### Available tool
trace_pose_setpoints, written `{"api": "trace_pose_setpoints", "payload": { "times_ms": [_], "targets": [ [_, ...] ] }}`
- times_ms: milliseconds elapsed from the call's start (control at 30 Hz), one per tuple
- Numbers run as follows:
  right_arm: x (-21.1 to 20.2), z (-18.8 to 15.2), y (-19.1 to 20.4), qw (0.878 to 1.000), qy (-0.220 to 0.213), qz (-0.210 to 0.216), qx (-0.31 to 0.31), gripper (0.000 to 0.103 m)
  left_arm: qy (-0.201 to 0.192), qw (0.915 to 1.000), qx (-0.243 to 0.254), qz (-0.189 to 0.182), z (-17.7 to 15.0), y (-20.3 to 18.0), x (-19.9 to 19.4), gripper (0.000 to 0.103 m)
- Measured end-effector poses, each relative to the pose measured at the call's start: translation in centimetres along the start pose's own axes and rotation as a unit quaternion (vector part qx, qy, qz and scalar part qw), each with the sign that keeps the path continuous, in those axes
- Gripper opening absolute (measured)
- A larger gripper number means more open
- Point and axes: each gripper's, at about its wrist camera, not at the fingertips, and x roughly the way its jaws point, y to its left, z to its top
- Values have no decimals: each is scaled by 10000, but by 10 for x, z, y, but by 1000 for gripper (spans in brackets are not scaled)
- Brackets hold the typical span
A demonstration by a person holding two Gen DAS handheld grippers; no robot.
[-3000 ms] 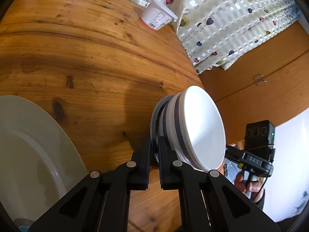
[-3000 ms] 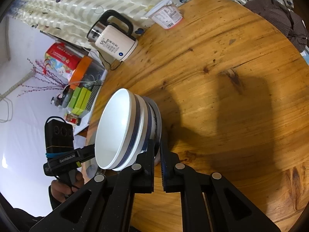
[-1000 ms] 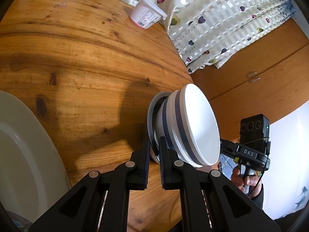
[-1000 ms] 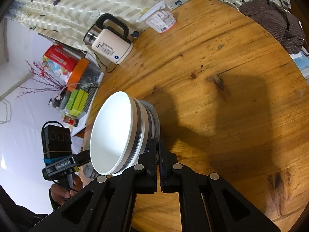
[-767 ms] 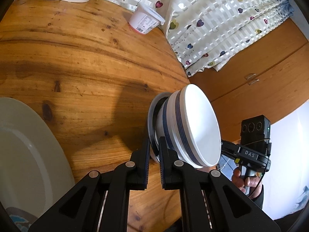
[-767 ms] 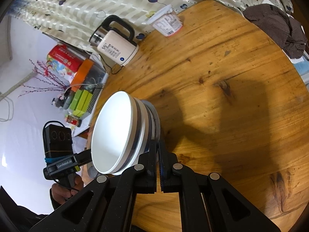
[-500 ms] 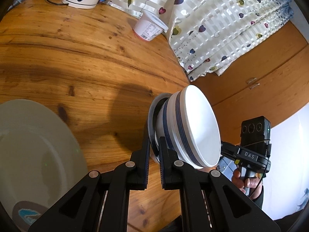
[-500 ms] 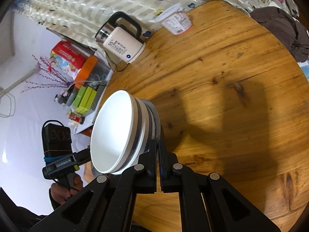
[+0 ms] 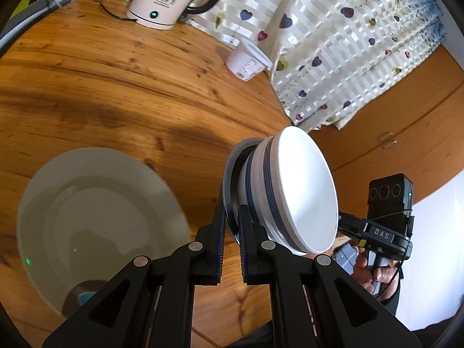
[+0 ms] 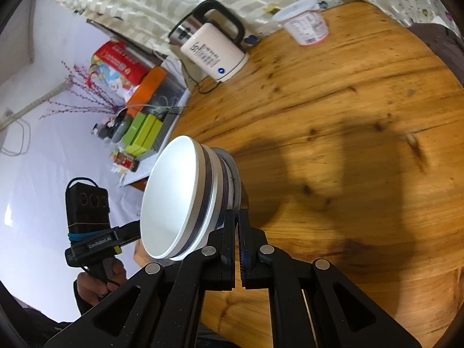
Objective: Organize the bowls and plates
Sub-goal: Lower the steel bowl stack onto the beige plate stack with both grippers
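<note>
A stack of bowls (image 9: 301, 191) on a small plate (image 9: 232, 174) hangs tipped on edge above a round wooden table (image 9: 116, 92), carried between two grippers. The left gripper (image 9: 232, 217) pinches the plate's rim from one side, jaws clamped tight; the right gripper (image 10: 238, 220) does the same from the opposite side. Both point downward at a slant, each in a hand (image 10: 98, 281) off the table's edge. A large white plate (image 9: 95, 220) lies flat on the table just beside the left gripper. Farther off, along the curtain (image 9: 348, 43), stand a kettle (image 10: 214, 52) and a tub (image 10: 304, 26), with bare wood between.
</note>
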Motion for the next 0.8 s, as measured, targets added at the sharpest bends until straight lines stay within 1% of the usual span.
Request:
{"api": "trace_pose_setpoints", "payload": {
  "times_ms": [433,800],
  "targets": [
    [33,5,39,9988,253,271,-315,4,-361,9986,-273,271,-13,30,-46,7],
    [78,5,66,9955,650,481,-486,4,-558,9949,-623,570,-23,61,-77,7]
  ]
}}
